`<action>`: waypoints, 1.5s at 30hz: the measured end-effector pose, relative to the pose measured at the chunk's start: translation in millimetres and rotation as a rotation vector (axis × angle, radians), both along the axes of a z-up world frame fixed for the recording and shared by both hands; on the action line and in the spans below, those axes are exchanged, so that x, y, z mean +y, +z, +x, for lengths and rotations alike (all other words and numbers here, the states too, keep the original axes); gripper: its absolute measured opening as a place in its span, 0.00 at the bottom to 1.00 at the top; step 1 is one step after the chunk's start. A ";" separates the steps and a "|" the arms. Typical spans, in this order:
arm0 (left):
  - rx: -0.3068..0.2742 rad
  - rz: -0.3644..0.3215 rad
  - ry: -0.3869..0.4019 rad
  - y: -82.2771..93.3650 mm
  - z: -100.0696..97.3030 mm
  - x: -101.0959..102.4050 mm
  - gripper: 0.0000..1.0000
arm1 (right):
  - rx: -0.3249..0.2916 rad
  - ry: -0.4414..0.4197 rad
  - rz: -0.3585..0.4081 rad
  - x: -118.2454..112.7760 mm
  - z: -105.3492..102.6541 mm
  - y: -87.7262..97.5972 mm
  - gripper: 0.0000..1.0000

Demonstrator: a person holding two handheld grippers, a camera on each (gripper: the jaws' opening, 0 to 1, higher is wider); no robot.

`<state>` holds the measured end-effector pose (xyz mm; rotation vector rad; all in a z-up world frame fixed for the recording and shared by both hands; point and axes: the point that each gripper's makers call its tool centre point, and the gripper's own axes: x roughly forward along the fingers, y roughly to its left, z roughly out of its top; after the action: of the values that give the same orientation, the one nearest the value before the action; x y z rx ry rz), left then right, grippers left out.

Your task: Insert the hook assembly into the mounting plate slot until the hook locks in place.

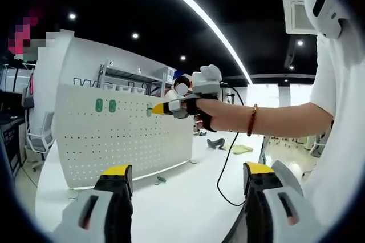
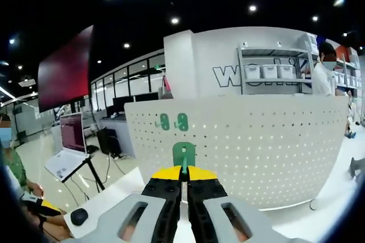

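An upright white pegboard mounting plate (image 1: 125,134) stands on the white table (image 1: 188,197), with two green hooks (image 1: 98,105) (image 1: 112,105) fixed high on it. My right gripper (image 1: 158,108), held by a gloved hand, points its yellow tips at the board's upper right part. In the right gripper view that gripper (image 2: 183,173) is shut on a green hook (image 2: 183,154), upright just in front of the pegboard (image 2: 256,146), below and right of the mounted hooks (image 2: 165,121). Whether the held hook touches the board I cannot tell. My left gripper (image 1: 187,171) hangs back, open and holding nothing.
A small green part (image 1: 161,179) lies on the table at the board's foot. A black cable (image 1: 225,169) trails from the right gripper across the table. A laptop on a stand (image 2: 71,140) and a seated person are to the left; shelving (image 2: 274,72) stands behind.
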<state>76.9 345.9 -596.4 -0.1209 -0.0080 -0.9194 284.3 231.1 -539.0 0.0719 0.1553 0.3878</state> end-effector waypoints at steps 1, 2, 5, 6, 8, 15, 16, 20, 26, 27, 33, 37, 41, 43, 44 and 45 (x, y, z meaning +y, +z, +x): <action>-0.002 -0.003 0.003 0.8 0.4 0.2 0.84 | 0.001 -0.002 0.001 0.1 2.0 0.8 0.01; -0.004 -0.003 0.005 0.8 0.9 0.3 0.84 | 0.002 -0.004 -0.001 1.1 4.6 2.0 0.01; 0.001 0.009 0.006 -1.0 1.3 0.0 0.84 | -0.006 -0.007 -0.014 3.6 10.5 4.7 0.01; -0.002 0.008 0.010 -0.9 1.6 0.3 0.85 | -0.008 -0.016 -0.014 2.6 14.0 5.5 0.01; -0.001 -0.006 0.017 -0.5 2.4 1.5 0.86 | -0.002 -0.021 0.001 2.0 18.1 6.4 0.01; 0.009 -0.010 0.032 -4.3 4.0 5.2 0.88 | -0.003 -0.025 0.002 6.9 30.5 10.8 0.01; 0.009 -0.018 0.032 -4.0 3.9 5.4 0.89 | -0.007 -0.027 -0.005 7.4 32.2 11.6 0.01; -0.002 -0.013 0.041 -3.5 4.8 6.3 0.90 | -0.003 -0.037 -0.010 9.5 39.9 13.6 0.01; -0.002 -0.011 0.050 -3.9 7.1 10.0 0.91 | 0.000 -0.069 -0.026 10.8 50.4 14.2 0.01; -0.003 -0.012 0.050 -4.0 6.9 10.7 0.91 | 0.000 -0.073 -0.026 10.7 51.8 13.8 0.01; 0.001 -0.045 0.042 -4.2 4.6 14.0 0.92 | 0.011 -0.106 -0.003 11.3 60.2 9.5 0.01; -0.009 -0.040 0.055 -3.9 4.6 17.7 0.93 | 0.006 -0.125 0.000 12.2 66.6 11.2 0.01; -0.033 -0.041 0.071 -1.5 6.2 20.8 0.97 | 0.000 -0.140 0.004 15.0 76.3 13.4 0.01; -0.028 -0.038 0.074 -3.1 7.2 21.5 0.97 | -0.010 -0.156 -0.008 13.9 80.3 14.2 0.01; -0.022 -0.035 0.070 -4.5 7.2 21.4 0.97 | -0.009 -0.158 -0.004 13.7 81.6 14.4 0.01; -0.020 -0.029 0.070 -5.6 7.4 21.6 0.97 | -0.005 -0.163 0.004 13.4 83.5 14.0 0.01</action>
<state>84.3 367.5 -602.0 -0.1376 -0.0437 -0.8504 367.9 244.5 -525.0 0.0866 0.1425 0.2259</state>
